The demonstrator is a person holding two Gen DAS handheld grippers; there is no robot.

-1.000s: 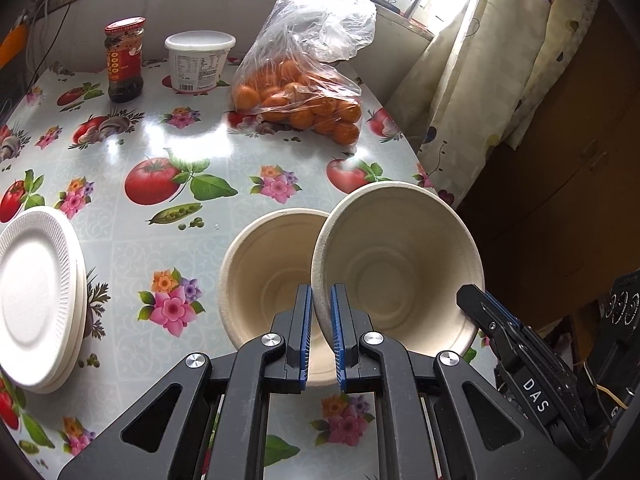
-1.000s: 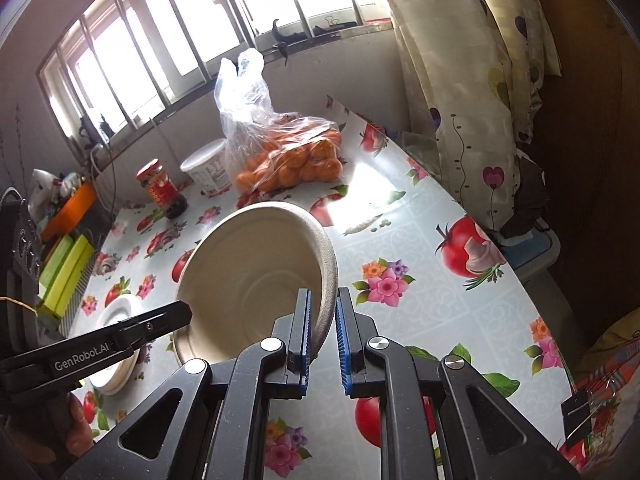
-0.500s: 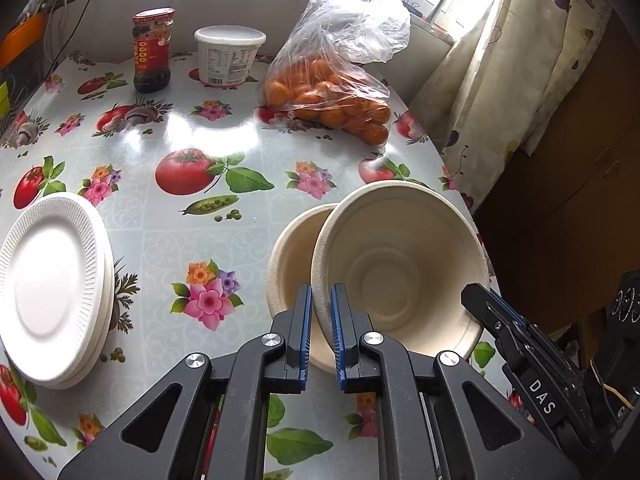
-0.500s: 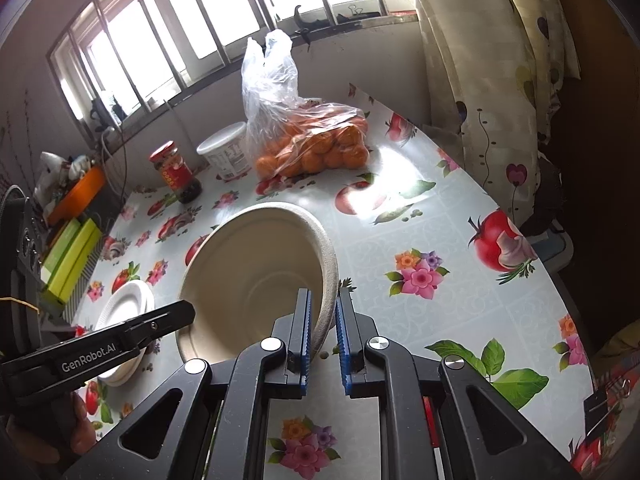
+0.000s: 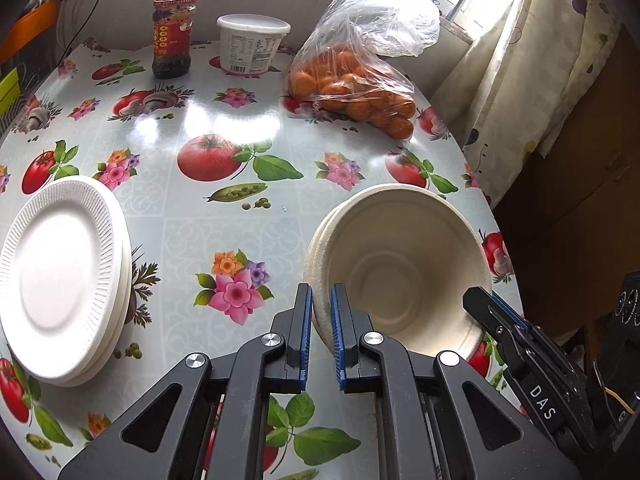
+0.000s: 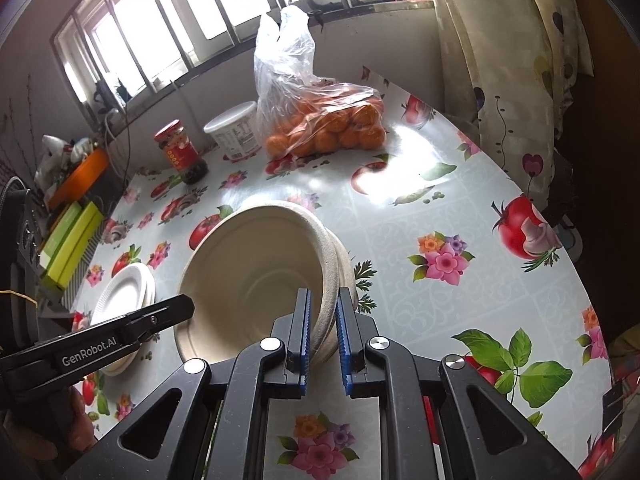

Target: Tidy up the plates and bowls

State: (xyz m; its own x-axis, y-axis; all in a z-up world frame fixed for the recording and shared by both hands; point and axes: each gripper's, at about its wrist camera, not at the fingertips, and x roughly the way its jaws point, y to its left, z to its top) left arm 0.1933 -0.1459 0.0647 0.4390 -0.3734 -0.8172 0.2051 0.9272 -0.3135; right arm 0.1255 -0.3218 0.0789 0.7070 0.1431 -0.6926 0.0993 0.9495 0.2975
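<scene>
Two beige paper bowls [image 5: 400, 264] are nested, the upper one tilted inside the lower, at the table's right side; they also show in the right wrist view [image 6: 256, 272]. My left gripper [image 5: 321, 312] is shut on the near left rim of the bowls. My right gripper [image 6: 323, 312] is shut on the opposite rim and shows as a black finger in the left wrist view [image 5: 516, 332]. A stack of white ribbed paper plates [image 5: 60, 276] lies on the table's left, also visible in the right wrist view [image 6: 124, 292].
At the back of the fruit-patterned oilcloth table [image 5: 240, 128] stand a red-lidded jar [image 5: 174, 36], a white tub [image 5: 252, 46] and a plastic bag of oranges [image 5: 356, 88]. A curtain [image 5: 532, 64] hangs past the right table edge. Green boxes [image 6: 68, 244] lie at far left.
The tilted bowl held by both grippers has moved left and down over the second bowl and now sits nested in it. Both grippers stay shut on the rim.
</scene>
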